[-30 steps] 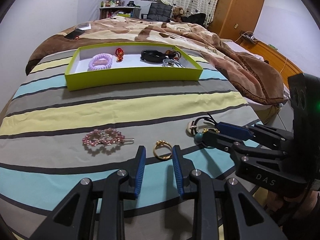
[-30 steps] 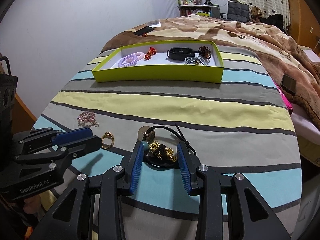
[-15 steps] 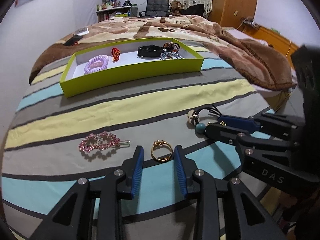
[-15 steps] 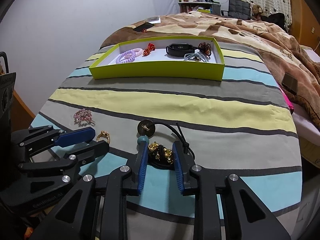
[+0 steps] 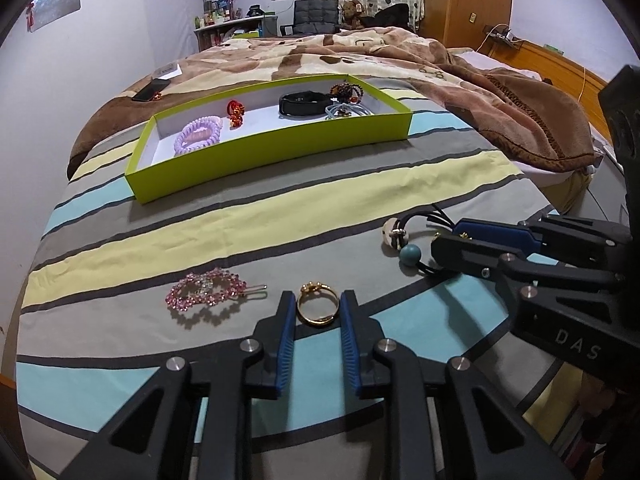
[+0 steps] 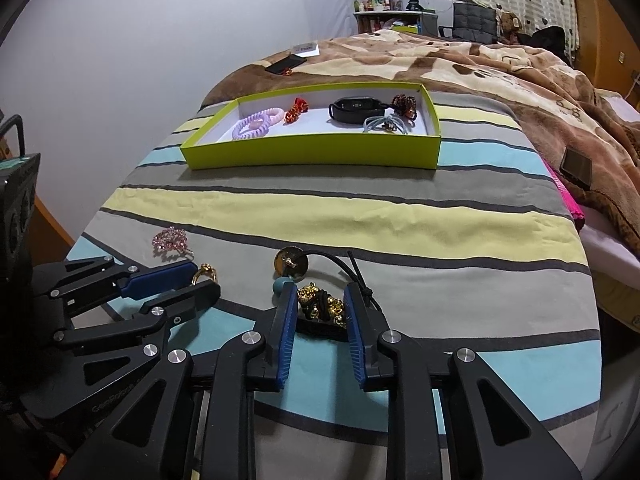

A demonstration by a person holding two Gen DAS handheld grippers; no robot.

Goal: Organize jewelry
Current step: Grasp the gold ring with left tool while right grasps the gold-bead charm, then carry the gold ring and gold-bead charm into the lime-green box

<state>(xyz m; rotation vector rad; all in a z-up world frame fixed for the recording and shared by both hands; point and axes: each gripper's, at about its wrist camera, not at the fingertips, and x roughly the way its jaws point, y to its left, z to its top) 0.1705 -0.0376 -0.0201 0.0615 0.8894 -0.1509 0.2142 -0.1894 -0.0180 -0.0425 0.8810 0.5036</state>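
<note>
A: Now, entry one. Where is the gold ring (image 5: 317, 309)?
B: Flat on the striped bedspread (image 5: 280, 216), between the blue pads of the left gripper (image 5: 317, 312). Jaws spread; whether the pads touch the ring, I cannot tell.
A: And the right gripper (image 6: 321, 306)?
B: Also spread, straddling a black hair tie with gold charms (image 6: 322, 307). A teal bead (image 6: 280, 285) and a round disc (image 6: 291, 263) on its cord lie just beyond the left pad (disc reads cream from the left wrist view, brassy from the right).
A: Neighbours?
B: Pink rhinestone hair clip (image 5: 206, 293) just left of the ring. Farther off, the lime-green tray (image 5: 272, 152), holding a lilac spiral hair tie (image 5: 197, 136), a red ornament (image 5: 235, 111), a black wristband (image 5: 304, 103), pale blue hair ties (image 5: 348, 110) and a brown beaded piece (image 5: 346, 90).
A: Beyond that?
B: Brown blanket (image 5: 360, 56), with a dark phone (image 5: 150, 90) on its left side.
</note>
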